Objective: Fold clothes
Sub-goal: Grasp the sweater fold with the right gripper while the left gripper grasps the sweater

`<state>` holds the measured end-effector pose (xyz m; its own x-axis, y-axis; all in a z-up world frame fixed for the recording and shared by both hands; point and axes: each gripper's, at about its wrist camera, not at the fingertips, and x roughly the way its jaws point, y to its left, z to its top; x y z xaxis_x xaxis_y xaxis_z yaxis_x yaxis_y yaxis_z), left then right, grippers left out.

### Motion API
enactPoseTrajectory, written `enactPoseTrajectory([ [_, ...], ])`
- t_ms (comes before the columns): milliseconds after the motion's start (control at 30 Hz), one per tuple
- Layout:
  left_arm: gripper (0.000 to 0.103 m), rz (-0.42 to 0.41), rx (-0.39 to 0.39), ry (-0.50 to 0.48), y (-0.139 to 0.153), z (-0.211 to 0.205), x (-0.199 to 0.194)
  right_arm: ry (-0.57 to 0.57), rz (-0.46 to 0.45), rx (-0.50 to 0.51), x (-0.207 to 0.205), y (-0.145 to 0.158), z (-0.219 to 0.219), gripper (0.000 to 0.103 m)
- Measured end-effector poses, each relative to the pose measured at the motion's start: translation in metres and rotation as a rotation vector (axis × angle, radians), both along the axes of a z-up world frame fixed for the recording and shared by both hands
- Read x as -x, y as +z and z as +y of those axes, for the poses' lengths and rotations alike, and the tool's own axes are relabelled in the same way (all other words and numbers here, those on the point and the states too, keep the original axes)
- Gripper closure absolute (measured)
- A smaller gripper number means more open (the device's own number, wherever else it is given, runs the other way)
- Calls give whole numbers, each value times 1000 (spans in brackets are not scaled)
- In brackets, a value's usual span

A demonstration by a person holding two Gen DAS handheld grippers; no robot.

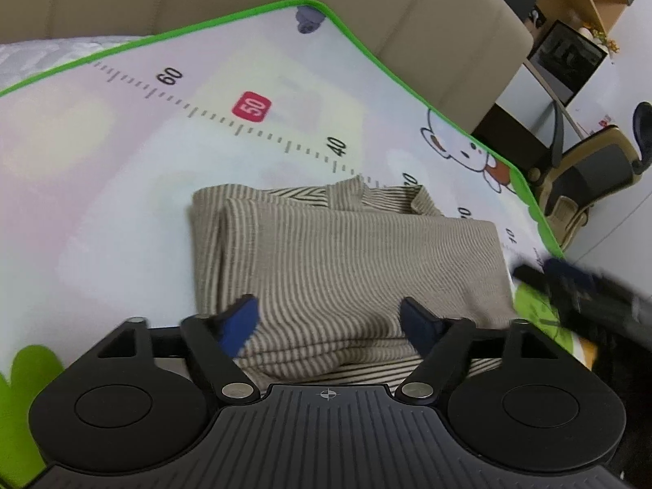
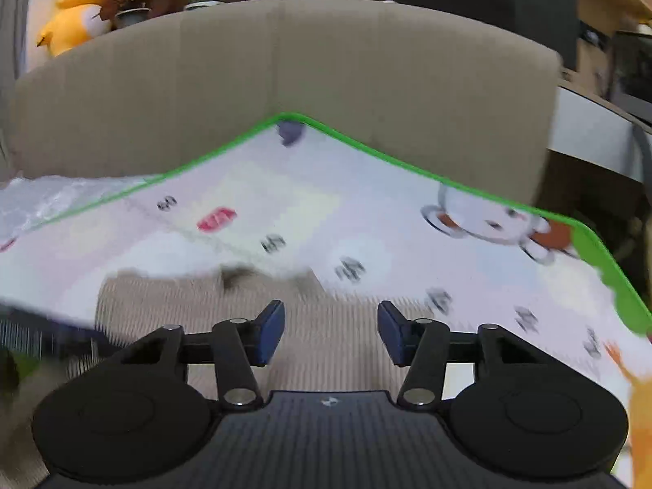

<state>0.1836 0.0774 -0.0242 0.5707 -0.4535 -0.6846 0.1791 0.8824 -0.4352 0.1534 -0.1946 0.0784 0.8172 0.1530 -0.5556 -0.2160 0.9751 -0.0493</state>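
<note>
Green-edged play mat (image 1: 122, 155) lies bare beyond the folded striped shirt (image 1: 346, 261); left gripper (image 1: 330, 322) and right gripper (image 2: 331, 332) hover spread and released over its near edge

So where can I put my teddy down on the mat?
Bare mat lies left of the striped shirt, up to the ruler marks. More lies beyond the ruler toward the green edge. Crowded: the shirt's near side, under both open grippers.
</note>
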Motion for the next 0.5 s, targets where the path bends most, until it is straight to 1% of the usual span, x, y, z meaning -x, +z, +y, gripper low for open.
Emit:
enactPoseTrajectory([
  [67,17,-9,-16,-12,0,-2,1,5,19,3,-30,-4,18,53],
  [100,17,-12,-17,-16,0,-2,2,-12,40,0,-47,-11,23,53],
  [167,17,-12,0,-13,1,2,2,-49,85,-3,-78,-25,31,53],
  [233,17,-19,32,6,4,12,1,-76,154,22,-104,-47,36,55],
  [267,17,-23,49,16,6,17,1,-65,181,42,-109,-56,38,72],
  [300,17,-26,65,26,7,22,1,-53,207,62,-114,-65,41,75],
  [333,15,-29,81,36,9,28,0,-54,190,72,-111,-66,41,79],
  [367,13,-40,91,57,11,35,0,-56,177,70,-106,-63,41,94],
  [400,10,-57,94,93,14,44,0,-48,167,42,-98,-57,40,96],
  [467,9,-79,122,160,18,64,0,-26,145,-45,-76,-35,30,96],
  [500,9,-78,151,194,18,74,-1,-11,138,-85,-63,-25,24,97],
])
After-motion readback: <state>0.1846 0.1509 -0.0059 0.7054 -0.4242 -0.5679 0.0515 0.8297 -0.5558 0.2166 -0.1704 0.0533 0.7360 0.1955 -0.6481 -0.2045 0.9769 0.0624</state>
